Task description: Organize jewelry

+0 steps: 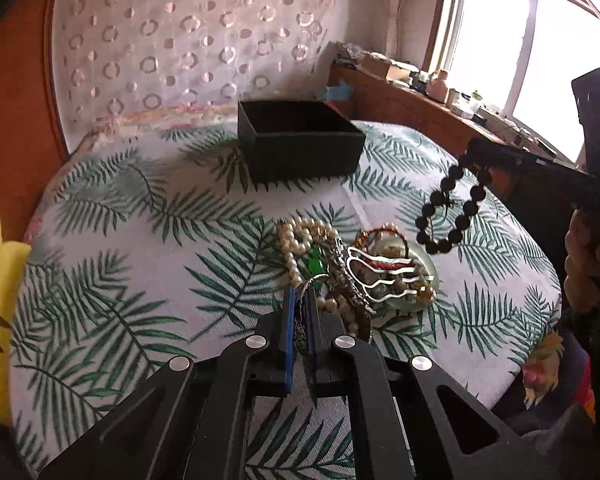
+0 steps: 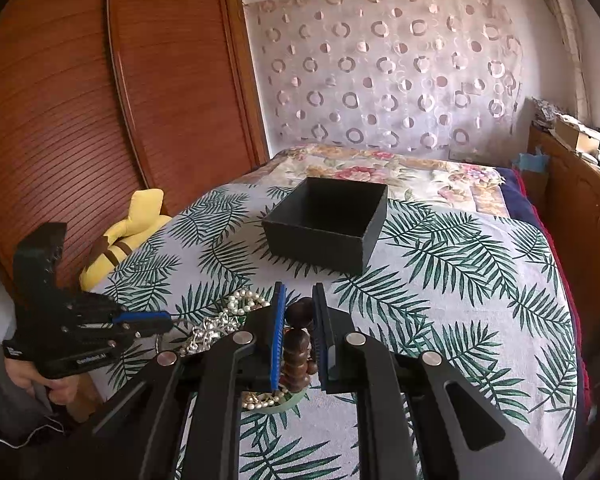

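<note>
a bed under a palm-leaf cover fills both views, with a flowered blanket beyond it and a slatted wooden wardrobe along one side. a yellow plush toy lies at the bed's edge near the wardrobe. an open black box sits on the leaf cover, well apart from the jewelry and farther up the bed.

the left hand-held gripper reaches into the jewelry pile. its blue-padded fingers are nearly together, pinching a thin silver bangle at the near edge of the pile. the right hand-held gripper is lifted above the bed, its fingers narrowed around a dark wooden bead bracelet, which hangs down from the tips in a loop, clear of the cover, just beside the pile.

the pile rests in and around a pale green dish on the leaf cover. it holds a pearl necklace, silver bangles, a red cord bracelet and a small green stone, all tangled and touching.
</note>
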`<state>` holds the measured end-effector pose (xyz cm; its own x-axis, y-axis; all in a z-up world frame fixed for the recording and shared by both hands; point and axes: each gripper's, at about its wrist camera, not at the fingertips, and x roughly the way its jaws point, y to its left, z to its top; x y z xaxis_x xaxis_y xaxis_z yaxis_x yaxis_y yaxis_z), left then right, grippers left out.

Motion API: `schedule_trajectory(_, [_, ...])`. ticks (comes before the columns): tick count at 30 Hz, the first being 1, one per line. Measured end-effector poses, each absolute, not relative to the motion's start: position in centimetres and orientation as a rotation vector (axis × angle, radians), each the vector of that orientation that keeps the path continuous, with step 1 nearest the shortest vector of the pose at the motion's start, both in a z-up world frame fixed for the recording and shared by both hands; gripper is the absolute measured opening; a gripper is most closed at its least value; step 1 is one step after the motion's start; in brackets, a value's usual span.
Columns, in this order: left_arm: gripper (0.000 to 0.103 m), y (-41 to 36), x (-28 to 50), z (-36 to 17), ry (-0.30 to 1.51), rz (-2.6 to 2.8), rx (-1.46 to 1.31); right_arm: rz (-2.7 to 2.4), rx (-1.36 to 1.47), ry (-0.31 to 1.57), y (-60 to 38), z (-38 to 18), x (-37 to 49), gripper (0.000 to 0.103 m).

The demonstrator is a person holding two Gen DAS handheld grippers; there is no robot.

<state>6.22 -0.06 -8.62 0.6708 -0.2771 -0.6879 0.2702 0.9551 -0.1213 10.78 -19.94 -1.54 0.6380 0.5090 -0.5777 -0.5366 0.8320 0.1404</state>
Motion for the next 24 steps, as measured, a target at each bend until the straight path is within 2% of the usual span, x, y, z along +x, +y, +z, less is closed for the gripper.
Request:
schedule_trajectory(3, [0.003, 0.1, 6.3, -7.5, 0.748, -0.309, -0.008, 0.599, -0.048, 0.641, -19.8, -1.5, 10.7, 0.015])
schedule_trajectory(4, [0.0, 0.2, 6.3, -6.8, 0.731, -0.308, -0.005, 0.599, -0.048, 0.641, -19.8, -1.5, 10.7, 0.015])
schedule_trajectory(9, [0.0, -0.1, 6.9, -4.1, 0.668, -0.3, 0.037, 0.597, -0.042, 0.642, -19.9, -1.5, 10.7, 0.015])
schedule_trajectory(17, [0.002, 0.6, 6.2, -5.2, 0.707, -0.261, 0.059, 0.608, -0.05, 0.644, -19.6, -1.6, 10.6, 0.015])
schedule_trajectory(18, [0.02, 0.6, 6.0, -5.6, 0.715, -0.254, 0.061, 0.609, -0.048, 0.645, -19.6, -1.6, 10.6, 0.015])
schedule_trajectory(19, [0.052, 0.6, 5.8, -6.0, 0.718, -0.252, 0.063, 0.609, -0.046, 0.646, -19.5, -1.7, 10.5, 0.015])
schedule_trajectory(20, [0.062, 0.5, 5.6, -6.4, 0.717, -0.259, 0.062, 0.608, -0.043, 0.647, -19.5, -1.7, 10.6, 0.015])
schedule_trajectory(24, [0.063, -0.2, 5.4, -8.7, 0.769, -0.295, 0.065, 0.609, -0.045, 0.645, -19.3, -1.6, 10.6, 0.015])
